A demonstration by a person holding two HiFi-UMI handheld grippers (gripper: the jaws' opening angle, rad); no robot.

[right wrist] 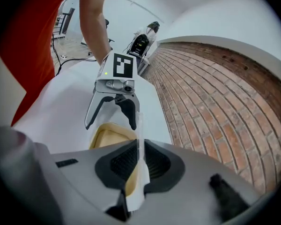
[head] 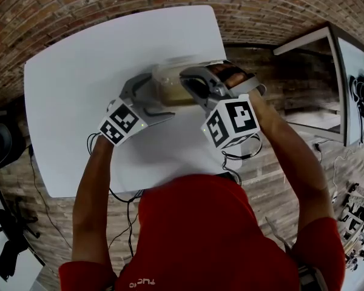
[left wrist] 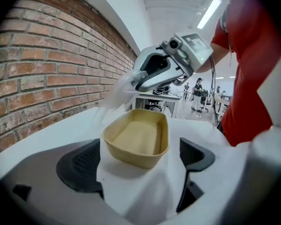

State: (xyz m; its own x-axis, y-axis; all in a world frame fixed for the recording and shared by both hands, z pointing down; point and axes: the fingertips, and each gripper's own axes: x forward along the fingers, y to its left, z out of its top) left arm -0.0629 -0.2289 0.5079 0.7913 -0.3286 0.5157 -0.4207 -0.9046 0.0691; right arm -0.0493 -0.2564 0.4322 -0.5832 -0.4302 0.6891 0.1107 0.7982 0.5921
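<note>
The left gripper (left wrist: pixel 138 162) keeps its jaws wide, either side of a tan oval fibre tray (left wrist: pixel 138 139) at frame centre on the white worktop (head: pixel 91 71), not touching it. The right gripper (right wrist: pixel 138 161) pinches a thin clear plastic lid (right wrist: pixel 139 123) above the tray. Lid-handling seems in hand; the flimsy sheet calls for 1 firm pinch.

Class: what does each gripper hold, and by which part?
The right gripper pinches the clear lid by its edge; the left gripper, open near the tray, holds nothing.
</note>
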